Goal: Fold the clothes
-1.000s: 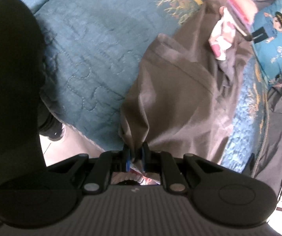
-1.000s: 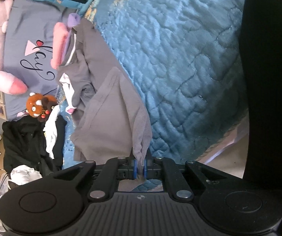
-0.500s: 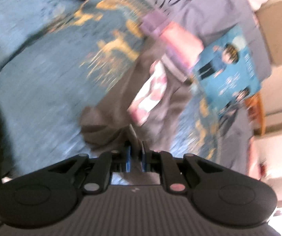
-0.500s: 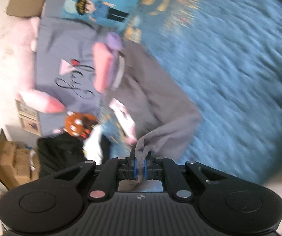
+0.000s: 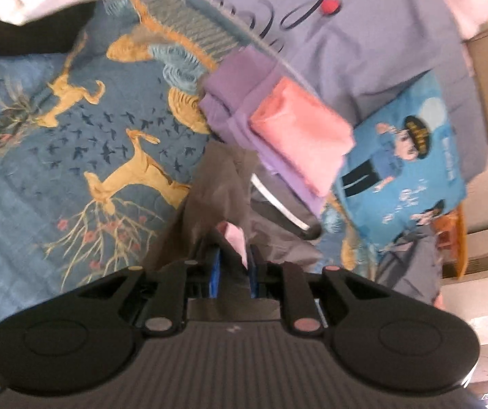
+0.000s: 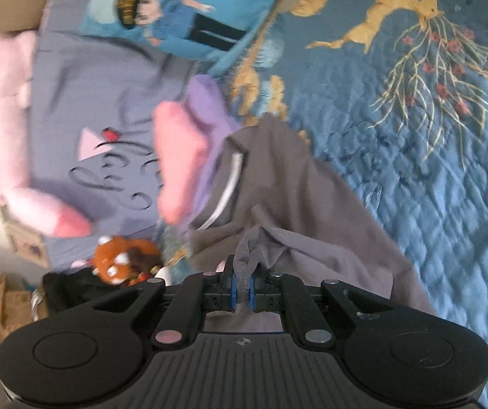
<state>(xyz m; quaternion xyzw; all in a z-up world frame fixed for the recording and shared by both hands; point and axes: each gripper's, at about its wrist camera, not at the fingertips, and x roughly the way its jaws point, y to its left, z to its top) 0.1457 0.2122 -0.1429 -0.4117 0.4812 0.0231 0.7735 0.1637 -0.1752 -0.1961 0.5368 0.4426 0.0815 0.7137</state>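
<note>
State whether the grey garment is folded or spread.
Partly folded: the grey garment lies doubled and bunched on the quilt, corners pinched by right gripper and left gripper.

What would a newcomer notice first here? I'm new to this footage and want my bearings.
Most likely the grey garment, bunched in the middle of the blue bedspread and pinched at its near edge by the right gripper and by the left gripper. Next, the folded pink and purple clothes stacked just beyond it, and the golden deer on the bedspread.
</note>
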